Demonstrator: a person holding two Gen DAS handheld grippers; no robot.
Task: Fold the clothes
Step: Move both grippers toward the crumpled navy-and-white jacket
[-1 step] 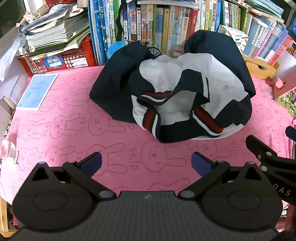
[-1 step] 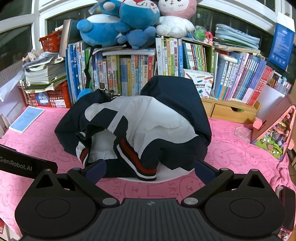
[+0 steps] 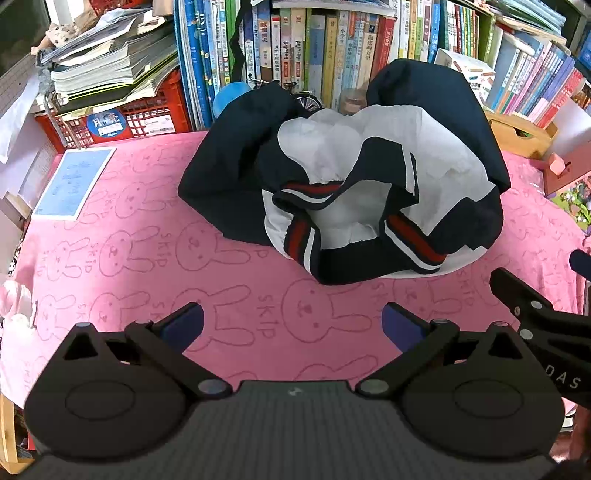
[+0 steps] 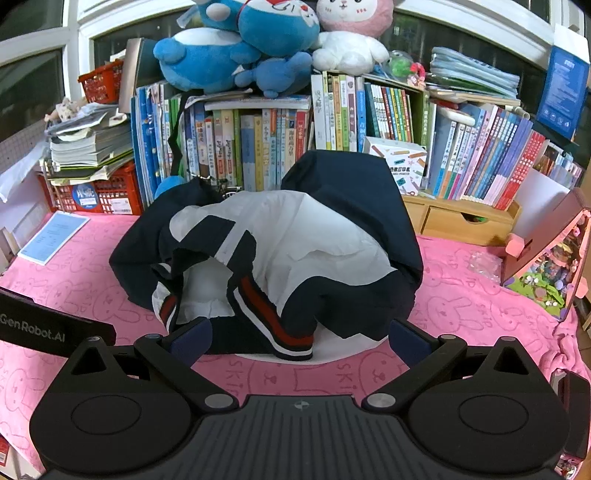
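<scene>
A crumpled navy-and-white jacket point(image 3: 354, 184) lies heaped on the pink bunny-print cloth point(image 3: 147, 258). The left gripper point(image 3: 291, 325) and right gripper point(image 4: 299, 338) both hang spread wide, grasping nothing.

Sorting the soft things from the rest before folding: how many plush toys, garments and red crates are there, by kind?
Blue plush toys: 2
Pink-and-white plush toy: 1
Jacket, crumpled on the pink cloth: 1
Red crates: 2
Total: 6
</scene>
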